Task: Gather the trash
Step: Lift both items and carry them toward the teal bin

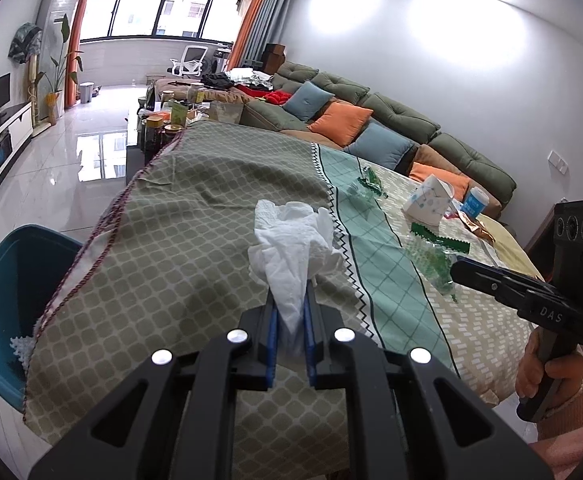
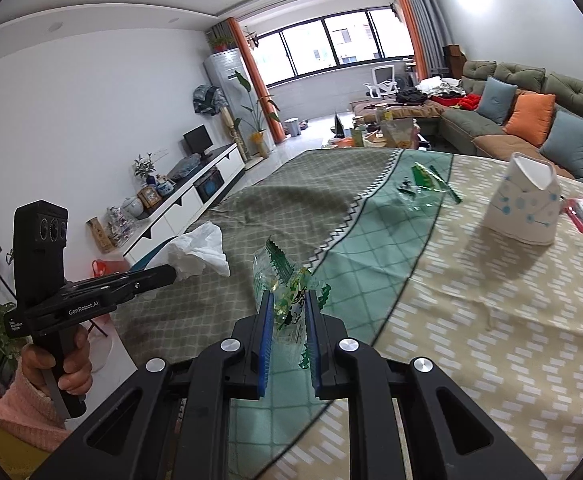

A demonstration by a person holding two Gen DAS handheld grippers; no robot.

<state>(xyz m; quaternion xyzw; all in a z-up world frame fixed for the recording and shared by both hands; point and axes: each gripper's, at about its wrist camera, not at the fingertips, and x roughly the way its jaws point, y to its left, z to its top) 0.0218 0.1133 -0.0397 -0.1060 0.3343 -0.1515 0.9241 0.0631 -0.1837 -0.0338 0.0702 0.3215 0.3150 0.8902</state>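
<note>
Left tool [image 1: 291, 300] clamped on crumpled white tissue [image 1: 293, 248]; right tool [image 2: 287, 312] clamped on clear green-printed plastic wrapper [image 2: 285, 292]. Best released squarely over the teal plastic bin [image 1: 7, 280] beside the table [image 1: 211, 200].

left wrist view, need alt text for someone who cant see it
The left tool pinches a crumpled white tissue above a table draped in a patterned cloth. A blue bin stands at the table's left edge; at right, the right tool holds a green wrapper, with a green sofa behind.
</note>
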